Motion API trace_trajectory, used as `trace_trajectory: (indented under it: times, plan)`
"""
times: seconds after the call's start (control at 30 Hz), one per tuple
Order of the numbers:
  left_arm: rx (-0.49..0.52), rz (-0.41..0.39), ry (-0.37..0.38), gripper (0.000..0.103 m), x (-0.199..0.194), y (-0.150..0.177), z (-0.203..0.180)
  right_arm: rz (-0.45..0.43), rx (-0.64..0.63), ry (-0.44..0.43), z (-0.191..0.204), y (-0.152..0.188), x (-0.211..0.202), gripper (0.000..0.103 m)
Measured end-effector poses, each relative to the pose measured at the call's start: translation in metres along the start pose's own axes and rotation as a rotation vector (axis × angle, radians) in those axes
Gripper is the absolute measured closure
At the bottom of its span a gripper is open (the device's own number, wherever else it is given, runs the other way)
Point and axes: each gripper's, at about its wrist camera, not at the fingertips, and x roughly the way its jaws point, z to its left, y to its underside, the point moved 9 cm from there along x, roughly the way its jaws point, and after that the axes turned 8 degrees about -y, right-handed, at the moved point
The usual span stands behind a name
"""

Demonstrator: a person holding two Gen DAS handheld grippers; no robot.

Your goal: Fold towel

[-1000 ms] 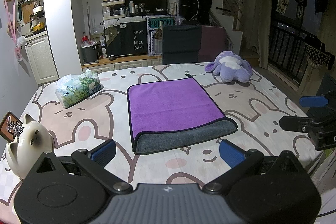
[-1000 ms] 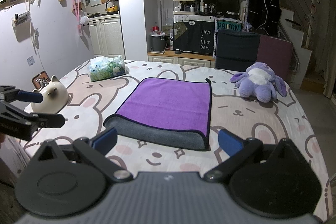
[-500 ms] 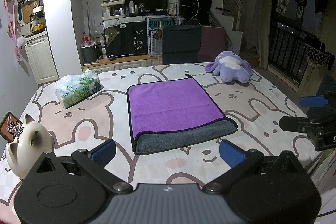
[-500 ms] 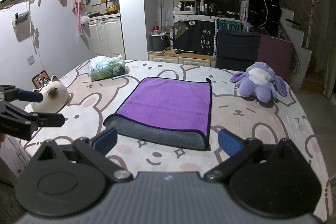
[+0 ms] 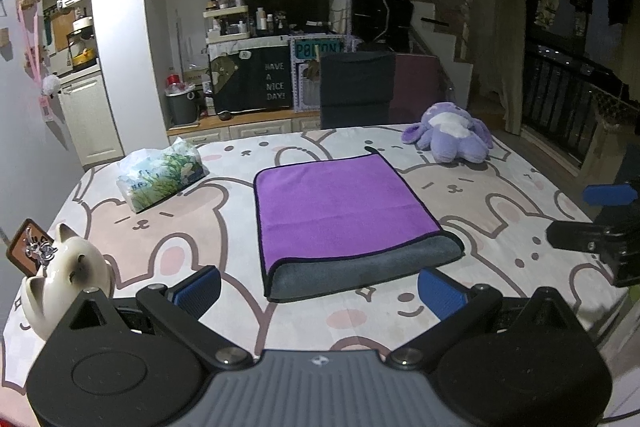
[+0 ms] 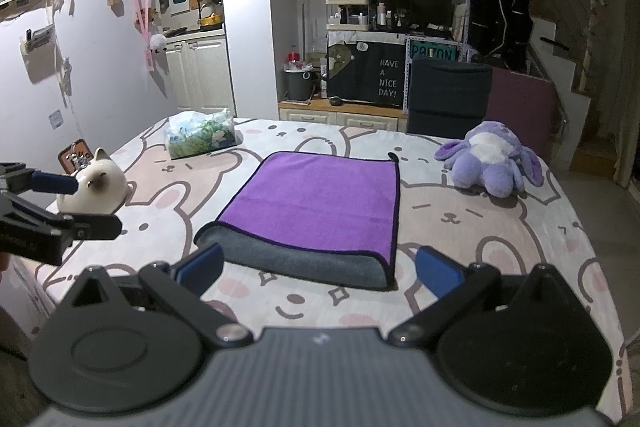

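Observation:
A purple towel (image 5: pixel 340 211) with a grey underside lies folded on the bunny-print table, its rounded grey fold toward me. It also shows in the right wrist view (image 6: pixel 320 203). My left gripper (image 5: pixel 320 291) is open and empty, held just short of the grey fold. My right gripper (image 6: pixel 318 269) is open and empty at the near edge of the fold. Each gripper shows in the other's view: the right gripper at the right edge (image 5: pixel 600 227), the left gripper at the left edge (image 6: pixel 48 211).
A purple plush toy (image 5: pixel 452 137) lies at the far right of the table. A tissue pack (image 5: pixel 160 175) lies at the far left. A white cat figurine (image 5: pixel 64 283) stands at the near left. A dark chair (image 5: pixel 356 89) is behind the table.

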Motion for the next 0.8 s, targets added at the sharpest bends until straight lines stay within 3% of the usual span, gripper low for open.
trace_trajectory:
  times: [0.33, 0.8]
  plan:
    - [-0.031, -0.027, -0.047, 0.0, 0.001, -0.015, 0.012, -0.022, 0.027, 0.035, -0.009, -0.008, -0.003, 0.0]
    - [-0.03, -0.111, -0.044, 0.0, -0.006, -0.054, 0.012, -0.056, 0.011, 0.079, -0.018, -0.03, -0.006, 0.0]
